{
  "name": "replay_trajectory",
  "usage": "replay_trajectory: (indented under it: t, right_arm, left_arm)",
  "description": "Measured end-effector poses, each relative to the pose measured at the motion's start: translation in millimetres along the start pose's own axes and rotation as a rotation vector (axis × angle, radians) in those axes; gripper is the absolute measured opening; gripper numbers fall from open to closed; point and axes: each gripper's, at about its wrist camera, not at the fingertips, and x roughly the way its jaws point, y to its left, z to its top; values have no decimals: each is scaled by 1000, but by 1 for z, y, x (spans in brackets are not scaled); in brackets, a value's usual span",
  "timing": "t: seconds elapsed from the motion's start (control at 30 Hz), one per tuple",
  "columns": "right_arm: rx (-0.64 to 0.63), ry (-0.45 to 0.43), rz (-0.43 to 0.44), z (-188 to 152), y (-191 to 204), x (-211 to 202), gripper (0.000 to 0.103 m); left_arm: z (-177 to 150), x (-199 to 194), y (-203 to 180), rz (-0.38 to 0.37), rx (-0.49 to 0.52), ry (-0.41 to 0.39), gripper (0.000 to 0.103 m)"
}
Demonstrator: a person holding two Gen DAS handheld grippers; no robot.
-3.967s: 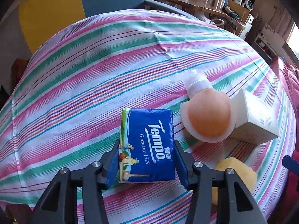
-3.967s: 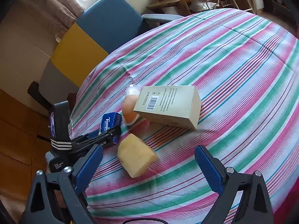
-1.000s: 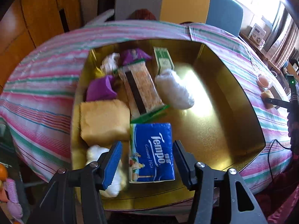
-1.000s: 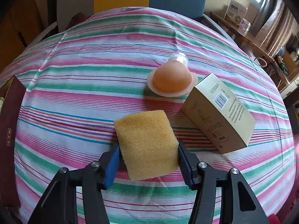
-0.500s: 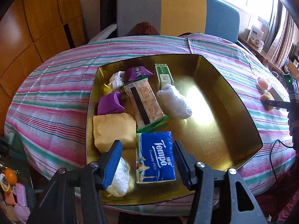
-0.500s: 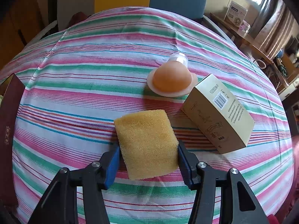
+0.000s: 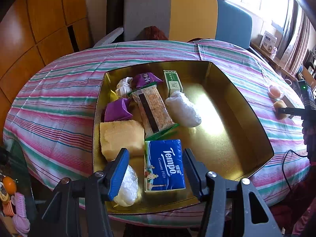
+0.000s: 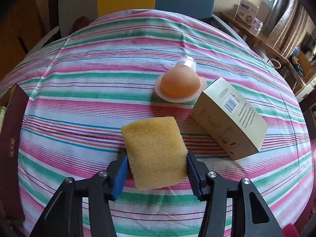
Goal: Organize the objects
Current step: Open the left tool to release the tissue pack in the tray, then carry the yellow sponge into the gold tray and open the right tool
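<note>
Sponge (image 8: 155,153) sits between the right gripper (image 8: 157,169) pads, which have just been closing and now pinch its sides; squeeze gently, lift straight up. Left gripper (image 7: 156,169) stands released around the tissue pack (image 7: 164,165) lying in the gold tray (image 7: 246,118). Beyond the sponge wait a box (image 8: 230,118) and jelly cup (image 8: 179,85).

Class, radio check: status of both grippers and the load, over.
Left gripper open over tissue pack in gold tin. Right gripper just closing, pads on yellow sponge. Nothing blocking.
</note>
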Motion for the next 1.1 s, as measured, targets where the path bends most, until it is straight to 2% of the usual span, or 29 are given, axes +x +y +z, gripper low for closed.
replay_trajectory:
  t: [0.3, 0.4, 0.57, 0.7, 0.87, 1.1]
  right_arm:
    - [-14, -70, 61, -3, 18, -44, 54]
    - [-44, -109, 112, -5, 36, -70, 54]
    - [-179, -227, 255, -10, 98, -133, 54]
    - [-348, -272, 387, -26, 166, -170, 55]
    - [-527, -199, 497, -59, 243, -166, 55]
    - [-653, -34, 501, -92, 301, -121, 56]
  left_arm:
    - [-2, -1, 8, -24, -24, -11, 57]
    - [-3, -1, 12, -33, -41, -14, 57]
    - [-1, -5, 26, -47, -89, -26, 57]
    - [0, -9, 42, -44, -137, -36, 57]
    - [-2, -11, 60, -15, -180, -39, 57]
    - [-6, -8, 68, -26, -196, -32, 57]
